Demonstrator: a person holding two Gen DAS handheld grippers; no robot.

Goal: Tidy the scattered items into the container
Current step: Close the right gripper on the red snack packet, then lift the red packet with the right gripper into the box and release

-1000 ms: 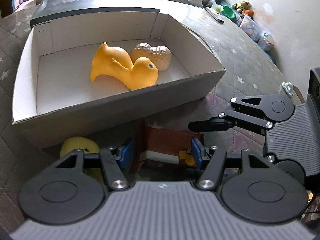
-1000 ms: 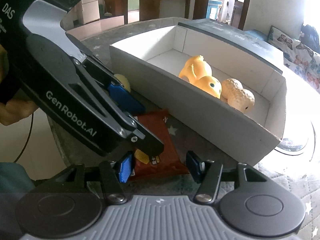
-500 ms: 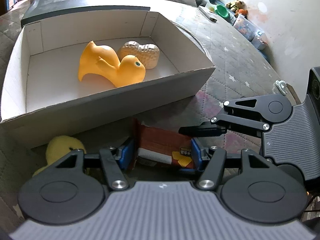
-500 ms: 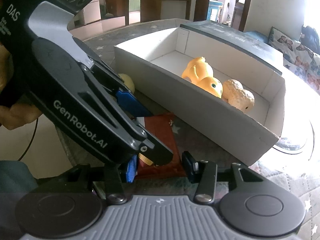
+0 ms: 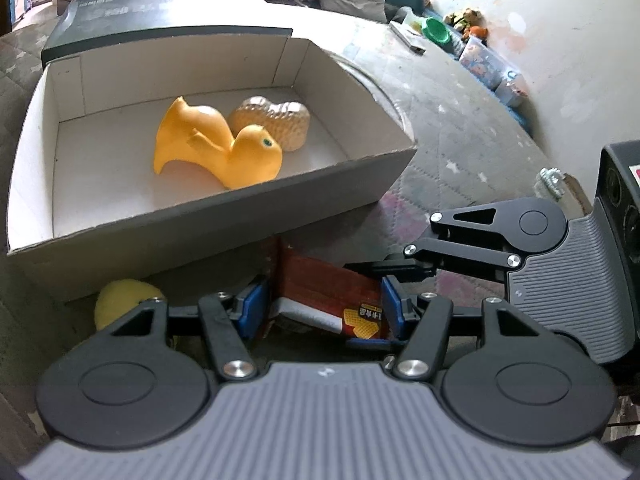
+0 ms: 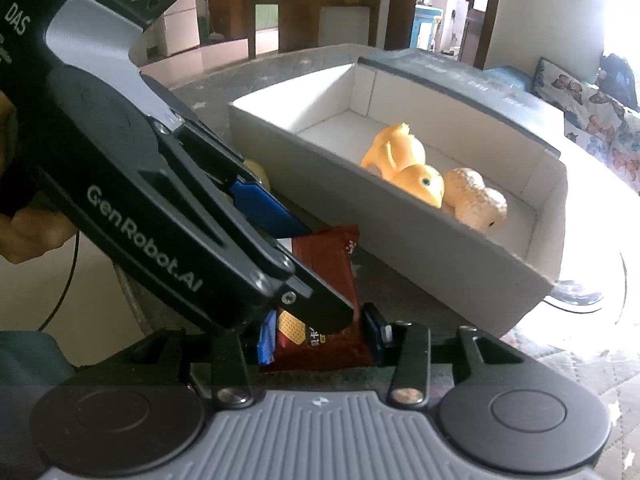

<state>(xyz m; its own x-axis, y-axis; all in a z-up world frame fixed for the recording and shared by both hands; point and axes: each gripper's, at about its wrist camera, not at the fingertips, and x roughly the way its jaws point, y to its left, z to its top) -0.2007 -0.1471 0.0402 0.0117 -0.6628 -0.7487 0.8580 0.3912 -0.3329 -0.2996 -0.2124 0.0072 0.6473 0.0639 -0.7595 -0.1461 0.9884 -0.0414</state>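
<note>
Two grippers clamp one red snack packet | left gripper, right gripper: jaws closed on it | packet beside box, on table | risk: opposing pulls tear wrapper.

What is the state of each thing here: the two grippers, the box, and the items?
Left gripper: shut on the snack packet.
Right gripper: shut on the same packet.
Snack packet: outside the box, held at both ends.
Box: open, lid behind it.
Rubber duck: inside the box, on its side.
Peanut toy: inside the box, beside the duck.
Yellow ball: outside, against the box wall.
</note>
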